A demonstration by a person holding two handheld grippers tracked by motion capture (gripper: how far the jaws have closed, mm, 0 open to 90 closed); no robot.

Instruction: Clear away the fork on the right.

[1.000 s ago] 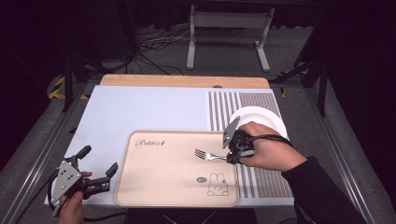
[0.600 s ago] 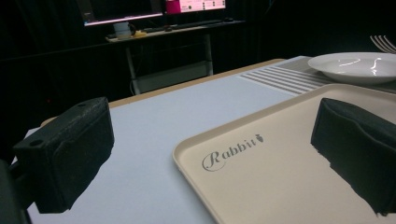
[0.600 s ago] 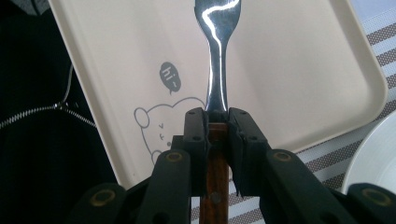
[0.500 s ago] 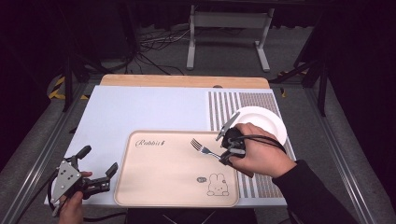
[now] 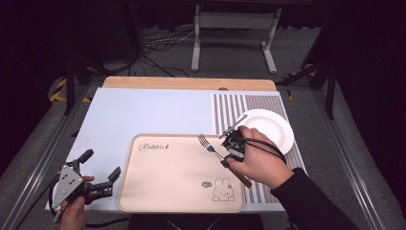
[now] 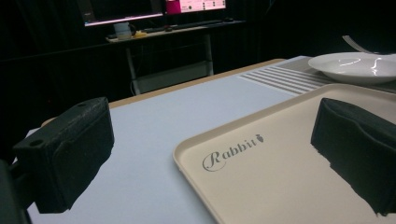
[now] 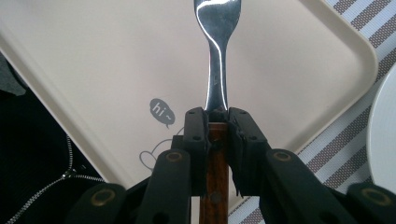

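Right gripper [image 7: 217,116] is clenching the fork [image 5: 208,145] by its wooden handle, lifting it over the tray [image 5: 158,191], seemingly for carrying; left gripper [image 5: 98,170] is resting released beside the tray.

Dark room, cabled floor [image 5: 158,45], metal stand [image 5: 233,21]

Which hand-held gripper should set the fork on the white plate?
Right. The right hand-held gripper is already shut on the fork at its wooden handle, right beside the white plate. The left hand-held gripper is open, across the tray at its left edge.
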